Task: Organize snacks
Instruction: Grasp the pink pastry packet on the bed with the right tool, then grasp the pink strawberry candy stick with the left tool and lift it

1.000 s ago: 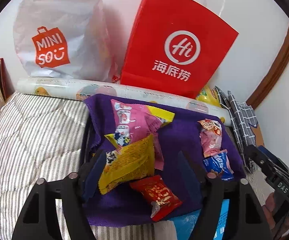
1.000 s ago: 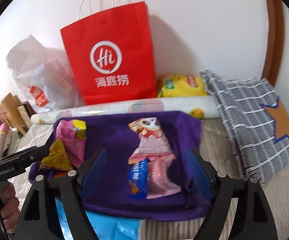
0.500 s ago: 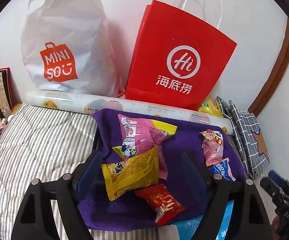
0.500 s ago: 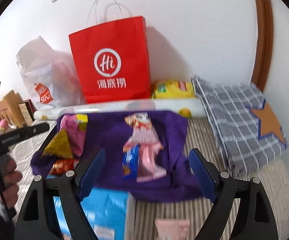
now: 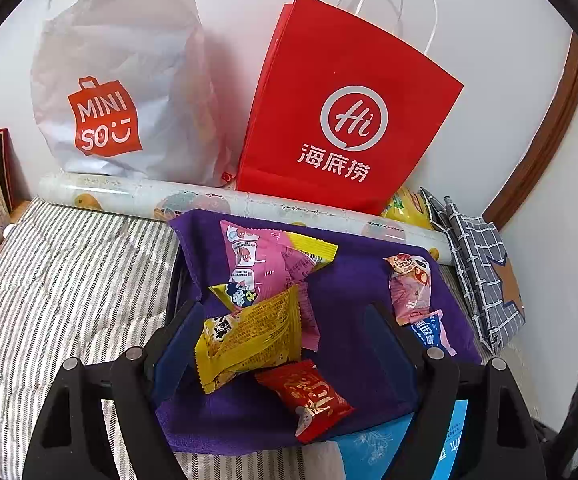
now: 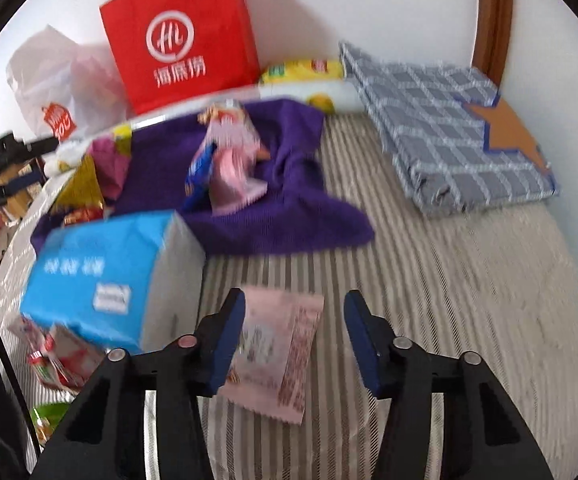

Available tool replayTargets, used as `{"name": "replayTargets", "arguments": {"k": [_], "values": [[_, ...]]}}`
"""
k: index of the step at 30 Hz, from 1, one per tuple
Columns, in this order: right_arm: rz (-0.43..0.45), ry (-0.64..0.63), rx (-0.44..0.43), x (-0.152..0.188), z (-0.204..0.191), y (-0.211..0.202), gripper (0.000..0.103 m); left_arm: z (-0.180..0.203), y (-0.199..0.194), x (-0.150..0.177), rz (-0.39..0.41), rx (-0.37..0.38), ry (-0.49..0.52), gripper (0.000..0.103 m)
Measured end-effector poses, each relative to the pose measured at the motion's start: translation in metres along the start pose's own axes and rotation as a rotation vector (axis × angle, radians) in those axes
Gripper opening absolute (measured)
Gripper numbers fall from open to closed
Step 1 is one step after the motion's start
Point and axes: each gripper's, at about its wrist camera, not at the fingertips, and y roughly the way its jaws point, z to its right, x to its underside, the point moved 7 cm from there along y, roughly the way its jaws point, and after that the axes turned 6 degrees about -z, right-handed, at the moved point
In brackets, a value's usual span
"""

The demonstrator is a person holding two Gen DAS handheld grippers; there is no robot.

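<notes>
The pale pink snack packet [image 6: 277,350] lay flat on the striped bedcover [image 6: 429,280], back side up, with blocks of small reddish print running along its right half and a serrated seam at the near end; motion blur hid the finer lettering. It sat just in front of a blue tissue pack [image 6: 109,272] and well apart from the purple cloth [image 6: 285,216] where the other snacks were gathered. The right gripper [image 6: 295,340] stood over it, its jaws having just been closing, with the packet between them; the left blue pad overlapped the packet's edge while the right pad stood clear of it, so nothing was clamped. The left gripper [image 5: 285,344] hung over the purple cloth [image 5: 353,308] with its jaws spread wide and released, framing a yellow packet [image 5: 249,340] that leaned on a larger pink packet [image 5: 265,260], with a red sweet wrapper [image 5: 313,396] just below them. A pink and a blue packet [image 5: 429,330] lay to the right on the same cloth. A red paper bag [image 5: 349,120] and a white Miniso bag [image 5: 129,92] stood against the wall.
</notes>
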Motion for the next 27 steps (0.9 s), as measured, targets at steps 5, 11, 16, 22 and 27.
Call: {"name": "replayTargets", "arguments": {"k": [5, 11, 16, 22, 27], "values": [[-0.032, -0.012, -0.003, 0.010, -0.006, 0.013, 0.050, 0.000, 0.004, 0.001, -0.012, -0.004, 0.003, 0.081], [0.003, -0.071, 0.070, 0.016, -0.011, 0.014, 0.040, 0.004, 0.004, 0.003, -0.022, 0.007, 0.011, 0.081], [0.030, -0.024, 0.026, 0.020, -0.006, 0.001, 0.036, 0.008, 0.002, 0.004, -0.025, 0.018, 0.019, 0.081], [0.067, 0.005, 0.010, 0.030, -0.002, -0.024, 0.036, 0.023, -0.004, 0.008, -0.052, 0.065, 0.058, 0.080], [0.074, 0.024, 0.016, 0.039, 0.004, -0.040, 0.036, 0.042, -0.023, 0.027, -0.040, 0.048, 0.168, 0.080]]}}
